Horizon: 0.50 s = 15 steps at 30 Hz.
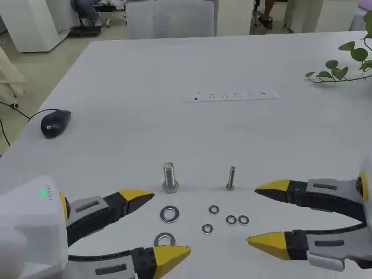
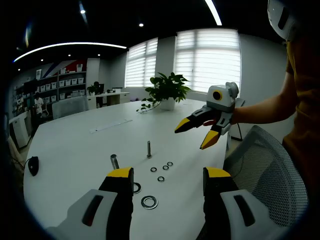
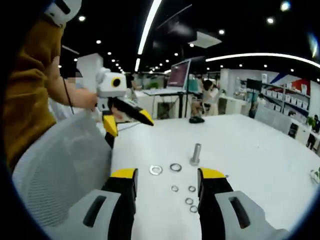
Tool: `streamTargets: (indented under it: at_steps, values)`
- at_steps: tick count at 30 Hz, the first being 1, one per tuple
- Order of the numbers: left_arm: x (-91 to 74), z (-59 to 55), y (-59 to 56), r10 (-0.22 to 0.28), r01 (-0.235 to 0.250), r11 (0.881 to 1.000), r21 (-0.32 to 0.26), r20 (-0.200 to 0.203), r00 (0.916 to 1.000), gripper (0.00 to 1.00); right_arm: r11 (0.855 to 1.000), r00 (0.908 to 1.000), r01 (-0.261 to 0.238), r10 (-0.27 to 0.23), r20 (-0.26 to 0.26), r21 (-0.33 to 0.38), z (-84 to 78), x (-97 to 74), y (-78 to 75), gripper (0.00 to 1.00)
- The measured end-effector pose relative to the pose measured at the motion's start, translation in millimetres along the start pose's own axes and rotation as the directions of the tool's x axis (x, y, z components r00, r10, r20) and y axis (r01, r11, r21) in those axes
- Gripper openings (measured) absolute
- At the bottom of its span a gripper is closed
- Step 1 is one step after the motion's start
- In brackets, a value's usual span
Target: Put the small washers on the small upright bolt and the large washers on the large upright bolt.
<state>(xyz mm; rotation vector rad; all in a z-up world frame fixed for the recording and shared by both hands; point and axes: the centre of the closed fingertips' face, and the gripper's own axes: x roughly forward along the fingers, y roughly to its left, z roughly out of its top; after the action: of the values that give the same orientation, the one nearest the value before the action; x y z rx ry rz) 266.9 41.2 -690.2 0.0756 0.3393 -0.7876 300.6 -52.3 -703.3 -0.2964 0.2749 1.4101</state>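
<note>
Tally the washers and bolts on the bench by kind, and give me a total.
large washers: 2
small washers: 4
large upright bolt: 1
small upright bolt: 1
Total: 8

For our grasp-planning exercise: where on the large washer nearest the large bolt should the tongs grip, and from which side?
Probably its outer rim, pinched on opposite edges from above. The large washer lies flat on the table, so only its thin edge offers purchase. The open left tongs hang closest.
</note>
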Motion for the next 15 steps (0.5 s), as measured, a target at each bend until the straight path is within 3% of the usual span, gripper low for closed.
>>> streamTargets:
  at_steps: [15]
  values:
    - [-8.8,0.3,2.5,0.026,-0.026,1.000,-0.003,0.004,0.9997,0.55,1.000,0.9999,-0.010,0.010,-0.010,0.006,0.6,-1.3,9.4,0.48]
